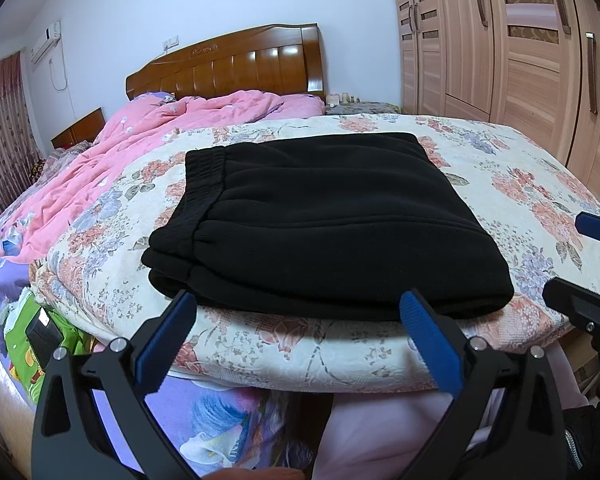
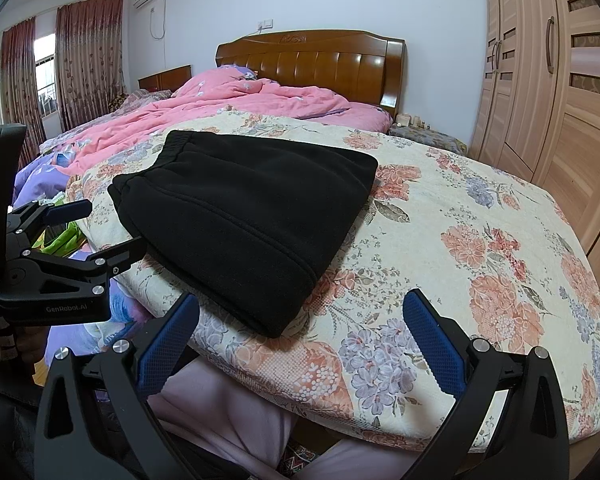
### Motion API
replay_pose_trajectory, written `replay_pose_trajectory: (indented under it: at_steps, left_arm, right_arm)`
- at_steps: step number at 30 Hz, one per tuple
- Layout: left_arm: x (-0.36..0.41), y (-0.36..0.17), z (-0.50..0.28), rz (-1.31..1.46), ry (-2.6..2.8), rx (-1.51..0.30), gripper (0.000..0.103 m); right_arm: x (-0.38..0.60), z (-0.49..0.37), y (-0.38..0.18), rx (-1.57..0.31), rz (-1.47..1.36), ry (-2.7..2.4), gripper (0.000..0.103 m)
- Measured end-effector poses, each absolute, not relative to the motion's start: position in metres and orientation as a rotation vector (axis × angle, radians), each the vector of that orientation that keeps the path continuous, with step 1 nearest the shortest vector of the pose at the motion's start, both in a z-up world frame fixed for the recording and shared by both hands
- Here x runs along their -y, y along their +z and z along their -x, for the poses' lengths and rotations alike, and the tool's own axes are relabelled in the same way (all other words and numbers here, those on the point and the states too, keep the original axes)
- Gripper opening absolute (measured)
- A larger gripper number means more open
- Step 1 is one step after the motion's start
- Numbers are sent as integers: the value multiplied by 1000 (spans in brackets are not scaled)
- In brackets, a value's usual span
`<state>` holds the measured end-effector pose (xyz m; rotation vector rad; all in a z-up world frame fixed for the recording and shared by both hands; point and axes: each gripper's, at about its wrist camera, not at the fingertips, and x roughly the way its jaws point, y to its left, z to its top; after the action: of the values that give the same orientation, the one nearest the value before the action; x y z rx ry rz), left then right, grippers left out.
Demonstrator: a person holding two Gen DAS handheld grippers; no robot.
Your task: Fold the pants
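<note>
Left gripper (image 1: 298, 314): nearest the viewer at the near edge of the bed, blue-padded jaws spread wide and holding nothing, tips just short of the near fold of the cloth
Right gripper (image 2: 300, 316): also at the near edge, further right, jaws spread wide and empty, aimed at bare quilt just right of the near corner of the bundle
Pants (image 1: 312, 216): black, folded into a thick flat rectangle of several layers, lying on the floral quilt toward its near left part; the folding looks finished or close to it
Waistband (image 1: 204, 178): gathered elastic band on the left side of the bundle, with stacked layer edges showing below it at the near left corner
How it should handle: soft, fleecy and limp, probably light but bulky; not fragile and not slippery; layers would likely slide apart or sag if lifted by one corner
Where to hold: judged best at the rounded near fold, pinching all layers together, or one gripper at each end of that fold
Floral quilt (image 1: 500, 184): cream with pink and lilac flowers, padded and yielding under the bundle
Pink duvet (image 1: 148, 136): rumpled, beyond and to the left
Headboard (image 1: 236, 66): glossy brown wood at the far end
Wardrobe (image 1: 520, 40): pale wood doors along the far right
</note>
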<state>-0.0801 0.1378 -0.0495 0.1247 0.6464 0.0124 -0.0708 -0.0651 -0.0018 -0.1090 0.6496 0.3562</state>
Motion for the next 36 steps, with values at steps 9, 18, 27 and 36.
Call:
replay_pose_trajectory:
  at_steps: [9, 18, 27, 36]
  left_arm:
    - [-138, -49, 80, -124, 12, -646, 102]
    - [-137, -49, 80, -125, 9, -646, 102]
    - [-136, -49, 79, -125, 9, -646, 102]
    - [-135, -50, 78, -124, 3, -655, 102]
  right_arm:
    - [66, 70, -2, -650, 109, 357, 99]
    - [66, 70, -1, -650, 109, 358, 99]
    - [67, 70, -1, -651, 109, 359, 99]
    - [67, 70, -1, -651, 108, 358, 99]
